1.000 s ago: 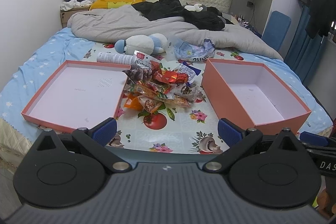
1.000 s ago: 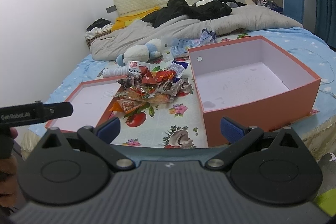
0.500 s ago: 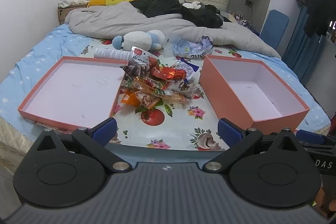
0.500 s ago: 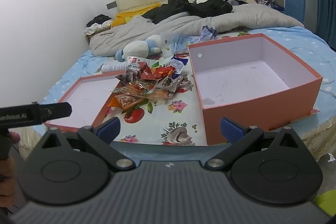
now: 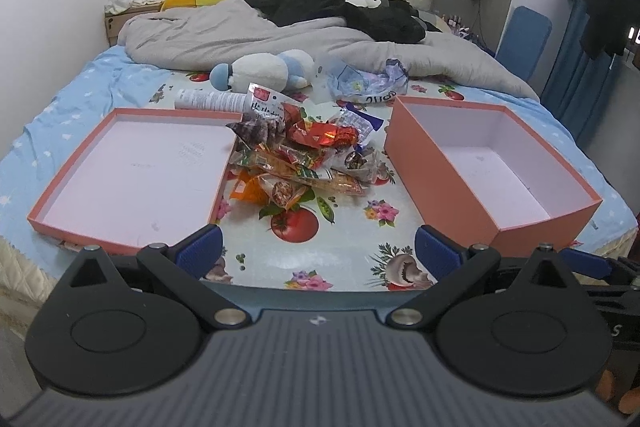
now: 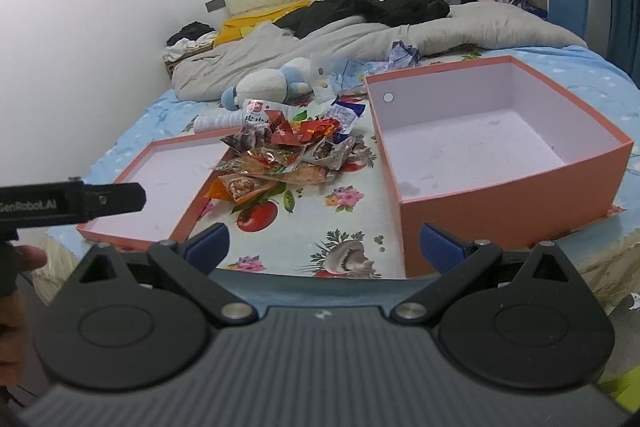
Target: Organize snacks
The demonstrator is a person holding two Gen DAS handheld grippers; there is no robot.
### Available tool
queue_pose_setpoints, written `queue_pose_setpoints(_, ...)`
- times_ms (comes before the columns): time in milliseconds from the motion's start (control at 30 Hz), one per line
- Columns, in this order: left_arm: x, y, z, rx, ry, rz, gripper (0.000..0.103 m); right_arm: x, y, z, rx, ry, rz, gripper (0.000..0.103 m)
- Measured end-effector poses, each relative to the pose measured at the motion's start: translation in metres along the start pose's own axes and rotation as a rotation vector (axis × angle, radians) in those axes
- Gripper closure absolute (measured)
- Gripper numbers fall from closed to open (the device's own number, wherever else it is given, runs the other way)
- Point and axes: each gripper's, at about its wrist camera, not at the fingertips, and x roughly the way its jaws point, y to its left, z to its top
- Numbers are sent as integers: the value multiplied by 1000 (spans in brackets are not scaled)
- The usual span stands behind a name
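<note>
A heap of snack packets (image 5: 304, 159) (image 6: 288, 155) lies on a flowered cloth in the middle of the bed. Left of it sits a shallow orange lid (image 5: 132, 167) (image 6: 160, 183), empty. To the right stands a deep orange box (image 5: 492, 167) (image 6: 492, 151), also empty. My left gripper (image 5: 318, 253) hovers open at the bed's near edge, short of the heap, nothing between its blue fingers. My right gripper (image 6: 324, 247) is open too, near the box's front left corner. The left gripper's body (image 6: 72, 203) shows at the left of the right wrist view.
Behind the heap lie a plush toy (image 5: 272, 69), a white tube (image 5: 212, 101) and crumpled plastic bags (image 5: 364, 83). A grey duvet (image 5: 280, 39) and dark clothes (image 5: 340, 7) fill the far half of the bed. A blue chair (image 5: 522, 43) stands right.
Both grippers have drifted slightly forward and lower toward the bed's near edge; the heap and boxes look a little nearer. Nothing on the bed has moved.
</note>
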Motion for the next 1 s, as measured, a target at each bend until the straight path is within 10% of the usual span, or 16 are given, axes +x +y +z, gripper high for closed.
queue_pose_setpoints(1000,150,85,42,-67,86,38,0,142,45,30,-221,23,18,8)
